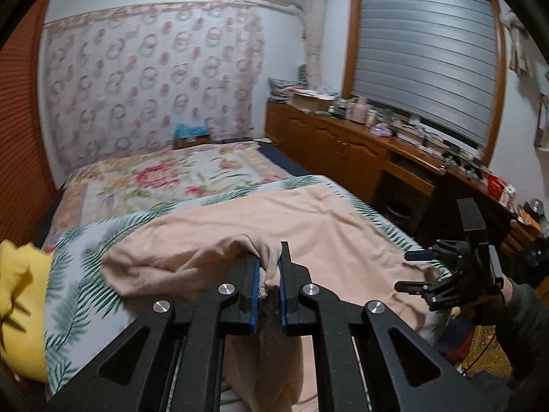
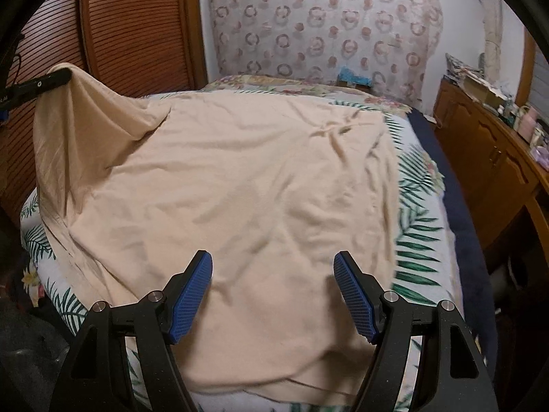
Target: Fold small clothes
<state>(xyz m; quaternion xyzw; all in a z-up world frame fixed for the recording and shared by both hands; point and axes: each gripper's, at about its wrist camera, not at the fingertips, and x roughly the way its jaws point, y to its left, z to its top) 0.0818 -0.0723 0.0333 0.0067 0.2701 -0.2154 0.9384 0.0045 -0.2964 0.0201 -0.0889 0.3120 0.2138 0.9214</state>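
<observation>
Here, the left gripper (image 1: 268, 267) pinches one lifted corner of the peach garment (image 2: 240, 178) spread on the bed (image 2: 418, 206), while the right gripper (image 2: 272, 295) hovers wide and empty; a one-sided pull could drag it crooked.

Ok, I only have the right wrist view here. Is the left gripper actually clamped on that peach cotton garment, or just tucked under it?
Observer: Clamped. The left gripper has its blue pads shut on a bunched fold of the peach cotton garment, held above the bed.
Operator: Anything else on the bed outside my view?
Observer: Yes, a crumpled yellow cloth lies on the palm-leaf bedspread, left of the garment.
Operator: And how does my right gripper look from that side?
Observer: The right gripper is open at the garment's near right edge; whether it touches the fabric cannot be told.
</observation>
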